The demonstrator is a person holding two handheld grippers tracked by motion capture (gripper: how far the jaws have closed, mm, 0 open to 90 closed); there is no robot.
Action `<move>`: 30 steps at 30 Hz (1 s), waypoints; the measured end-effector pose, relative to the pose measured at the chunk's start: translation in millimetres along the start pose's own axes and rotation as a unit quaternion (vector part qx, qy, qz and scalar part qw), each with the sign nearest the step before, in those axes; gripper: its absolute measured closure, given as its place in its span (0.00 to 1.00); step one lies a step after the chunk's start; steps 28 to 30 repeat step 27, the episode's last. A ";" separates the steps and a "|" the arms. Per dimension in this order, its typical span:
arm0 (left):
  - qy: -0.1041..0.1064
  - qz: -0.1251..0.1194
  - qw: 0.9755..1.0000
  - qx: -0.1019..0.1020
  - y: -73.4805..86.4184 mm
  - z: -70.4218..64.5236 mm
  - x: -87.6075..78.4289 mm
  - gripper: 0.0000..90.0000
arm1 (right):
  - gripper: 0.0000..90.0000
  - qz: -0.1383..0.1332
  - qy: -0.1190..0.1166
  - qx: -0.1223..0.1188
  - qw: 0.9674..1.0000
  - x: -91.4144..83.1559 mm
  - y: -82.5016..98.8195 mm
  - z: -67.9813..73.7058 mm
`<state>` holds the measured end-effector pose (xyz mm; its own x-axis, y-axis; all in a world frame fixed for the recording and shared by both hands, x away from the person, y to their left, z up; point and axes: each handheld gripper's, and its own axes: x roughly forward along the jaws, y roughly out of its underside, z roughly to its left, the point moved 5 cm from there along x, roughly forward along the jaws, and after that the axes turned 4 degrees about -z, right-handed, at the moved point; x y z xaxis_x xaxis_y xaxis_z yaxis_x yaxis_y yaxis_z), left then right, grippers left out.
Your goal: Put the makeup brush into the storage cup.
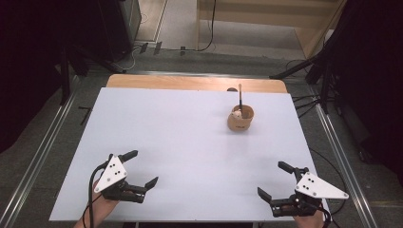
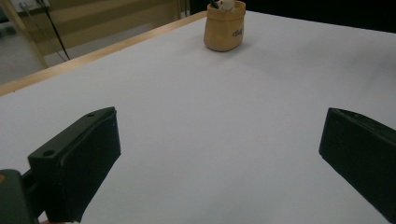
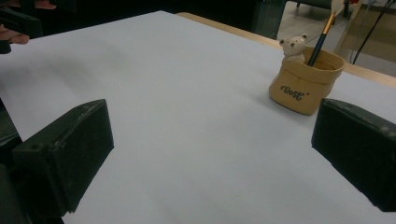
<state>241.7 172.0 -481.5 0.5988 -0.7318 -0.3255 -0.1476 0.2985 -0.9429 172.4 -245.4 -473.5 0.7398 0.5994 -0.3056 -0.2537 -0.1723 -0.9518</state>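
A tan pot (image 1: 240,119) shaped like a small sack stands on the white table (image 1: 180,142) at the back right. It holds a small white bear figure (image 3: 293,46) and an upright brush (image 1: 240,97). The same pot (image 2: 225,27) lies far ahead in the left gripper view, and the pot (image 3: 303,84) is closer in the right gripper view. My left gripper (image 1: 142,167) rests open near the front left edge. My right gripper (image 1: 272,179) rests open near the front right edge. Nothing lies between either pair of jaws.
A wooden strip (image 1: 190,83) runs along the table's far edge. Metal rails (image 1: 43,147) flank the table on the floor, with cables (image 1: 328,166) at the right. Dark stands and a wooden cabinet (image 1: 266,19) lie beyond the table.
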 end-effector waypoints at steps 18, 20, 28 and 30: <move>0.015 0.007 1.000 0.012 5.5 0.5 -9.2 0.00 | 0.00 0.005 -0.012 -0.015 1.000 -7.0 5.9 4.5; 0.016 0.008 1.000 0.012 4.8 1.0 -8.7 0.00 | 0.00 0.004 -0.019 -0.019 1.000 -6.7 6.3 5.4; 0.034 0.015 0.999 0.014 5.2 -2.1 -6.1 0.00 | 0.00 0.001 -0.016 -0.025 1.000 -5.5 5.4 4.8; 0.034 0.015 0.999 0.014 5.2 -2.1 -6.1 0.00 | 0.00 0.001 -0.016 -0.025 1.000 -5.5 5.4 4.8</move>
